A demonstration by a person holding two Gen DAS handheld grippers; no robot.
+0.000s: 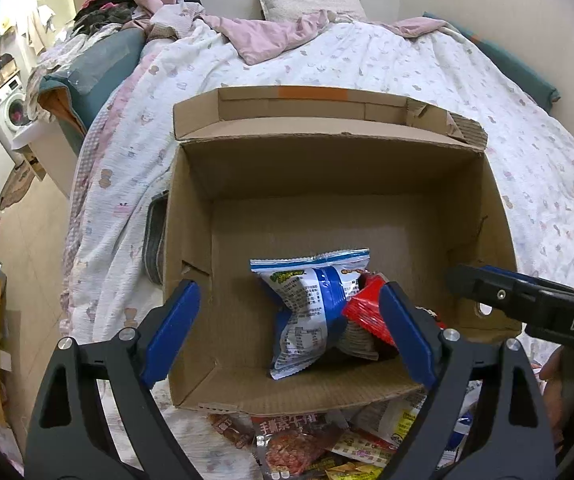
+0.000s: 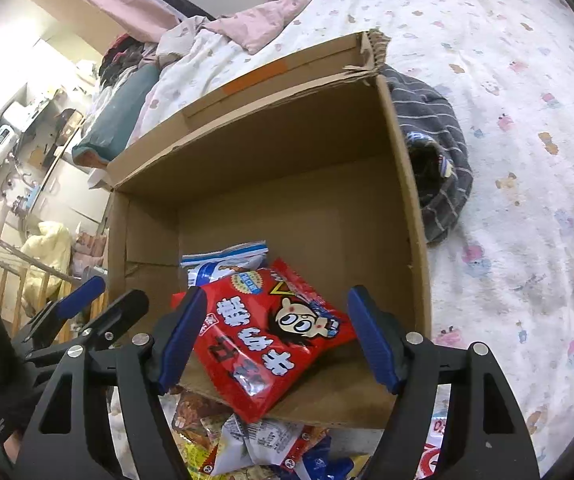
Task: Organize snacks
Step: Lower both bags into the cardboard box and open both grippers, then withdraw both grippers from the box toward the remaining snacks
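Observation:
An open cardboard box [image 1: 327, 184] lies on the bed; it also shows in the right wrist view [image 2: 271, 152]. Inside lie a blue-and-white snack bag [image 1: 307, 312] and a red snack bag [image 2: 271, 332], which rests partly over the box's near flap. My left gripper [image 1: 291, 332] is open and empty over the box's near edge. My right gripper [image 2: 277, 328] is open, its fingers on either side of the red bag without touching it. A pile of loose snack packets [image 1: 319, 440] lies on the bed in front of the box, also in the right wrist view [image 2: 255, 440].
The bed's white patterned quilt [image 1: 427, 76] surrounds the box. A dark striped garment [image 2: 439, 152] lies against the box's right side. A washing machine [image 1: 11, 104] and clutter stand on the floor at the left.

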